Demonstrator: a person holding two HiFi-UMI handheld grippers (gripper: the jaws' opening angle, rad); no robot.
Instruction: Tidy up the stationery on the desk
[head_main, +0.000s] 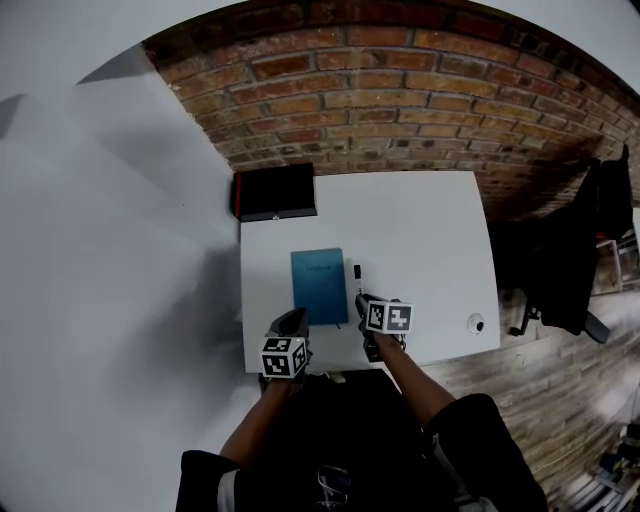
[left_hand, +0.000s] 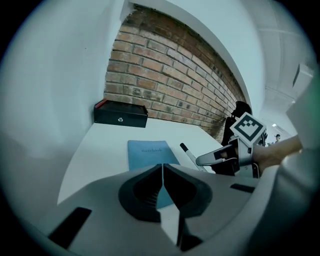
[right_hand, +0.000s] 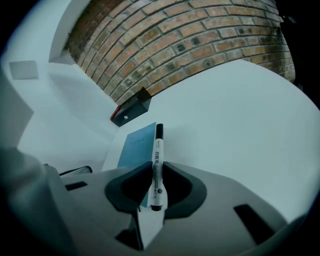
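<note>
Closed blue notebook (head_main: 319, 285) lies flat; white, black-capped marker (right_hand: 157, 160) clamped in right tool (head_main: 363, 303) beside it.

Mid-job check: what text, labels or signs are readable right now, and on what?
"notebook": cover of the blue notebook.
Print on the marker pen barrel: too blurred to read.
Emblem on the black box: too small to read.
</note>
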